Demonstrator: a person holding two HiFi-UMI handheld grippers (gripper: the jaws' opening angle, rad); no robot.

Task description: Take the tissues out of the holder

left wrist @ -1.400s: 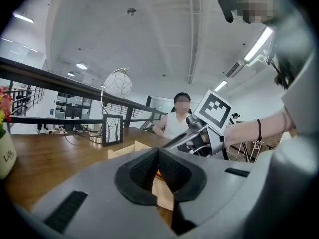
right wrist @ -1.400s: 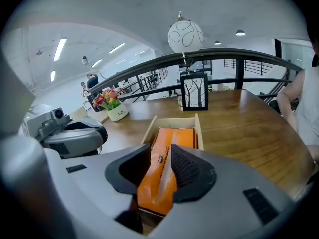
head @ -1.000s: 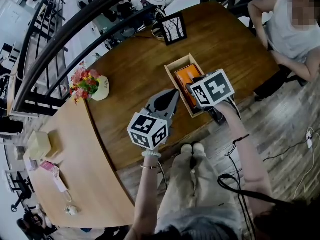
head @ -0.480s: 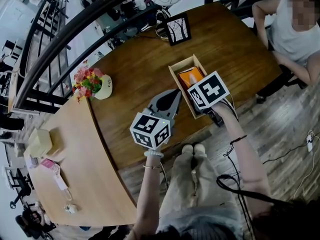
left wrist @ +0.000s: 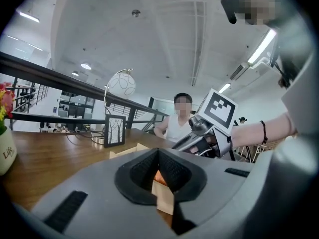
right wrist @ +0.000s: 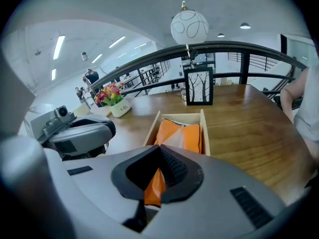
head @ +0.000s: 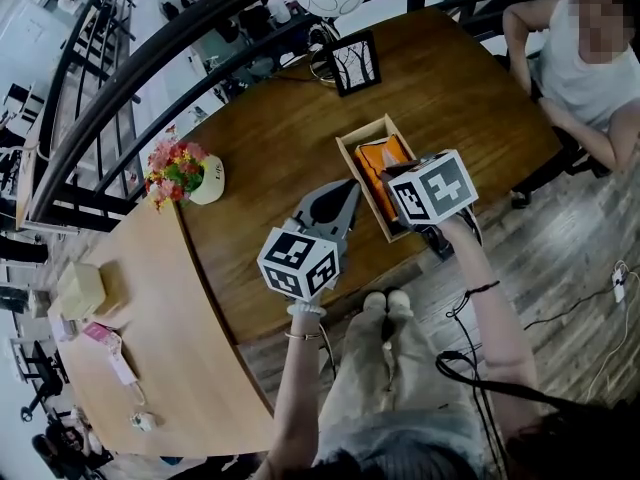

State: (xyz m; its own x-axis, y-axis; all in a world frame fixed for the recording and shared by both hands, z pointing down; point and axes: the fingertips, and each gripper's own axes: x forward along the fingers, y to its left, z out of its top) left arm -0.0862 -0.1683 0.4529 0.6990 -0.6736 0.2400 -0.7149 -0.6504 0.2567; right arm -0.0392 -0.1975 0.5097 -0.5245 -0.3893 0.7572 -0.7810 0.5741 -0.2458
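Tissue pack, orange, lies inside the wooden holder; holder is an open-top box on the dark wood table, close to the near edge, about midway along it, long side running away from that edge.

Right gripper is over the holder's near end; jaws are closed on the near edge of the pack, an orange fold pinched between them in the right gripper view; pack is tented up toward the jaws, the rest sits between the holder walls.

Left gripper has its jaws together with nothing between them; tips are just beside the holder's left wall; can't tell if they touch it.

Picture frame stands at the far edge; flower pot at the left end; seated person at the right end.
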